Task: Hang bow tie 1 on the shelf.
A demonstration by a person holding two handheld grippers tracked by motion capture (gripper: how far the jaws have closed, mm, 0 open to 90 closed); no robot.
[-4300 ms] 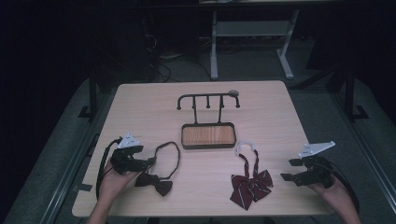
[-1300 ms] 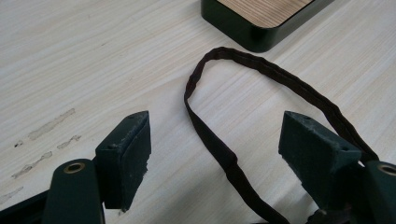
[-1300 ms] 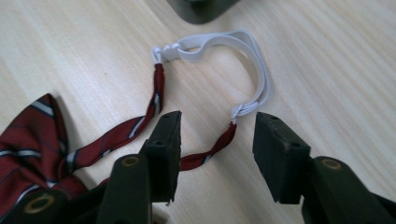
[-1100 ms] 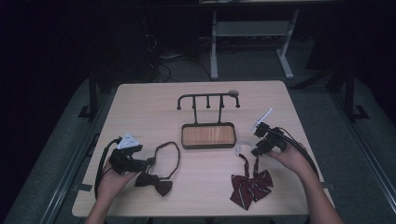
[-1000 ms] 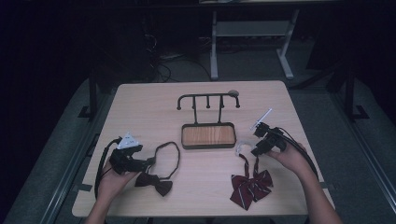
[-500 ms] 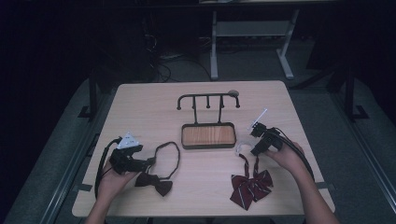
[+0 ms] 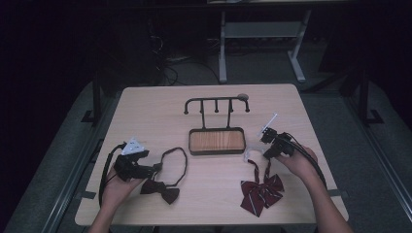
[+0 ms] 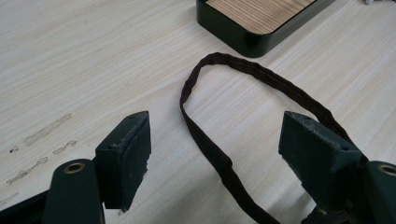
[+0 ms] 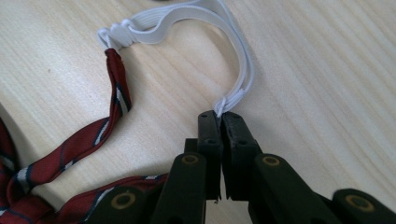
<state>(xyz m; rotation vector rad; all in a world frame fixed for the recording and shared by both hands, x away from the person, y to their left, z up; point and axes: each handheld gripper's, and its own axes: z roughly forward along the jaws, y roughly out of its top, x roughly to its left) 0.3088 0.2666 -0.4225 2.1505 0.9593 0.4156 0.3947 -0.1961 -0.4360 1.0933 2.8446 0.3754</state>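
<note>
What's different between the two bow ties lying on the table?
The red striped bow tie is red with pale stripes; the dark bow tie is plain and near black. The red one's neck loop is white elastic, the dark one's a dark fabric band. The right gripper is shut on the white elastic, while the left gripper stands open over the dark band. Both lie flat on the table.

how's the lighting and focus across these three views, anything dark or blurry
High view: pale wooden table lit, the room around it nearly black, picture soft. Left gripper view: bright and even, dark brown fabric strap sharp, near black pads slightly soft. Right gripper view: white elastic band crisp, red striped bow tie blurring toward the lower left corner.
</note>
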